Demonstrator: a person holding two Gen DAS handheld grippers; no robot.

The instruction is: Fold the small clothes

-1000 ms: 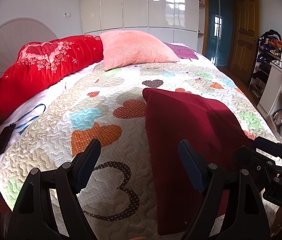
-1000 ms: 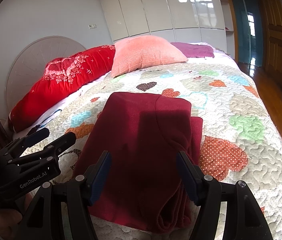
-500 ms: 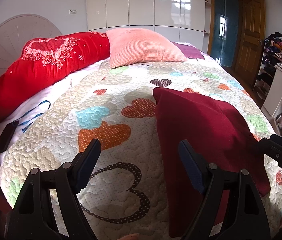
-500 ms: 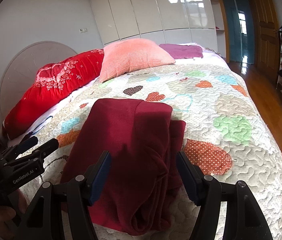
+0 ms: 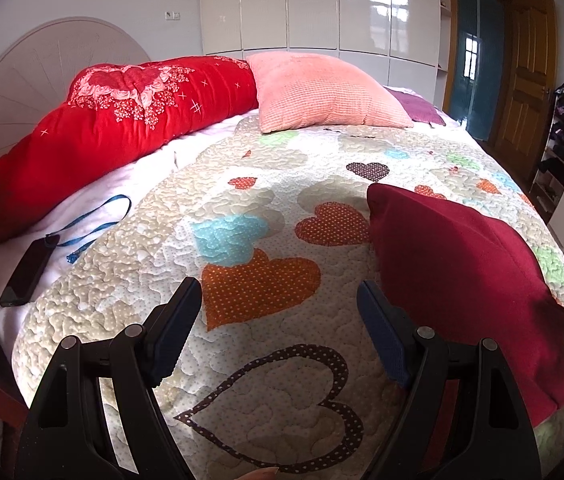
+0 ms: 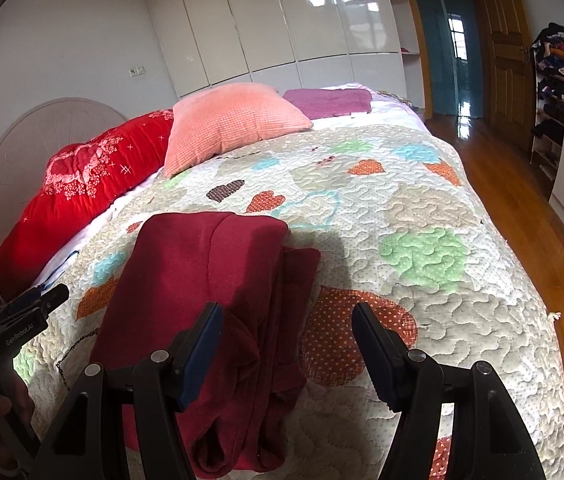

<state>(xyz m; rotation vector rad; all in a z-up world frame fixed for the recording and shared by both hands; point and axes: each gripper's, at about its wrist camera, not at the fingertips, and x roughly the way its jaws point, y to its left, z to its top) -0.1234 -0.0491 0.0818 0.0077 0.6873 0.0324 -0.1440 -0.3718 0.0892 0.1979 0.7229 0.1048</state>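
I stand at the foot of a bed (image 5: pixel 130 264) covered by a quilt (image 6: pixel 421 208) patched with coloured hearts. At its head sit a round pale headboard (image 5: pixel 42 68), a long red bolster (image 5: pixel 114 128), a pink pillow (image 6: pixel 230 124) and a purple cloth (image 6: pixel 329 102). Behind them glossy white wardrobe doors (image 5: pixel 313 4) catch bright window reflections. To my right I see a wooden door (image 6: pixel 509 44), a teal glass door (image 5: pixel 473 56), shining wooden floorboards (image 6: pixel 501 184) and cluttered white shelves (image 6: pixel 561 92). The walls (image 6: pixel 66 40) are plain white.
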